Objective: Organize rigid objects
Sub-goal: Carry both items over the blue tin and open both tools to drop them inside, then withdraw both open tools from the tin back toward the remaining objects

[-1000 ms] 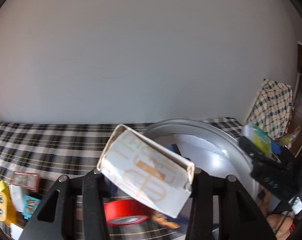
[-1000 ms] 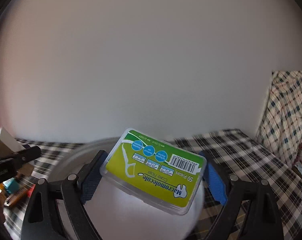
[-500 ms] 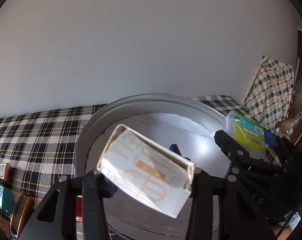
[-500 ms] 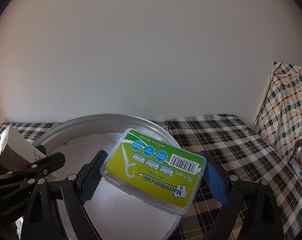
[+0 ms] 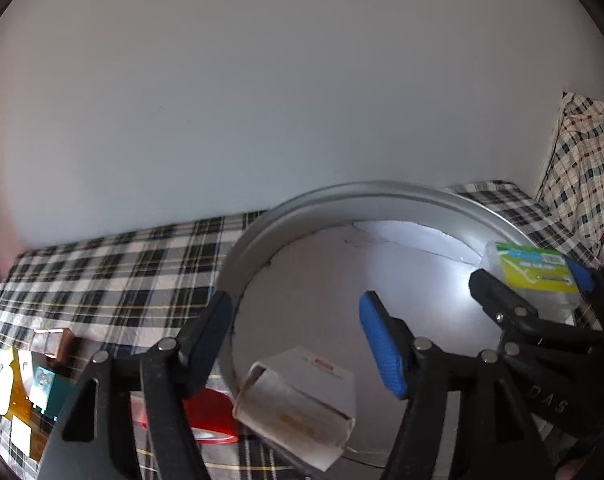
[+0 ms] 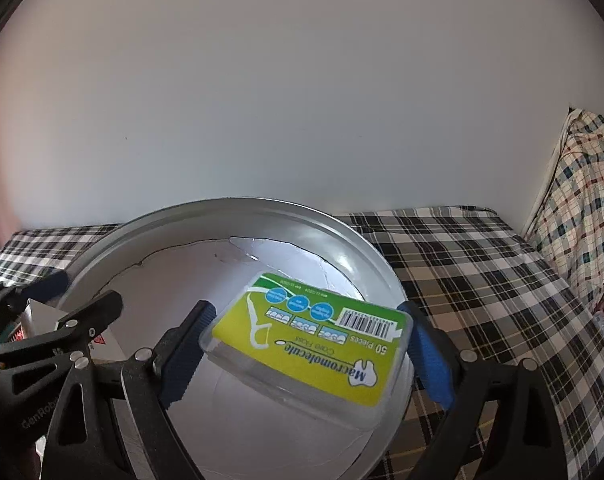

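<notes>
Left gripper (image 5: 302, 332) spread wide, empty; white cardboard box (image 5: 302, 408) in round metal basin (image 5: 242, 256). Right gripper (image 6: 307, 346) clamps clear green-labelled plastic case (image 6: 313, 344).

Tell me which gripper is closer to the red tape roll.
Left. The left gripper hangs open just above the red tape roll, beside the pan's near rim. The right gripper is over the pan's far side, holding the floss box.

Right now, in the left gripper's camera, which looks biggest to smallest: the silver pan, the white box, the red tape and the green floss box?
1. silver pan
2. white box
3. red tape and green floss box: similar; the tape is partly hidden.
</notes>
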Demonstrator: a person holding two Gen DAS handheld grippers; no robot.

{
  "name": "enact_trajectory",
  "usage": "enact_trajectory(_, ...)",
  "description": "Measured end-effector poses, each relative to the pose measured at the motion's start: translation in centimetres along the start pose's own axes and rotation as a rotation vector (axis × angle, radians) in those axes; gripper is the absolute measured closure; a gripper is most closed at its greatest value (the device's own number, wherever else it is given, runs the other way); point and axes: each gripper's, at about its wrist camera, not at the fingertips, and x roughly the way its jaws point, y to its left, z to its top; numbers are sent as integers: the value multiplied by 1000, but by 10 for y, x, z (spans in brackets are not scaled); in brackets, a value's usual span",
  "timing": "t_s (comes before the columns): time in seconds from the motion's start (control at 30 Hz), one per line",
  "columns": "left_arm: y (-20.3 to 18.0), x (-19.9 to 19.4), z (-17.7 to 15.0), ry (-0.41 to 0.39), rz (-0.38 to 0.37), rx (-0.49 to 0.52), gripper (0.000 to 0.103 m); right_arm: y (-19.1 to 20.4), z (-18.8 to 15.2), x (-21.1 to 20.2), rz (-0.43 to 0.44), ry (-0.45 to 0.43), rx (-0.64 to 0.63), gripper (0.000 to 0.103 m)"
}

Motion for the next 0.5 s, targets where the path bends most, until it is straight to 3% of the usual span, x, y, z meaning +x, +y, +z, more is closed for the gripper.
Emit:
enact_trajectory(0.03,1,-3,0,-8,-4,-3,33,-2,0,0,14,7,11,10)
enact_trajectory(0.13,14,-13,-1,-35,46,-55,0,-11,0,-3,66,0,70,10)
enact_trajectory(0.33,27,-29,2,-103,19,-107,0,-41,1,-10,284,-21,306,4)
enact_trajectory(0.4,25,-31,2,-112,34,-84,0,-49,0,-14,294,-42,355,4)
enact_trajectory(0.5,24,-34,-1,-125,58,-66,0,-51,0,-20,233,-78,363,4)
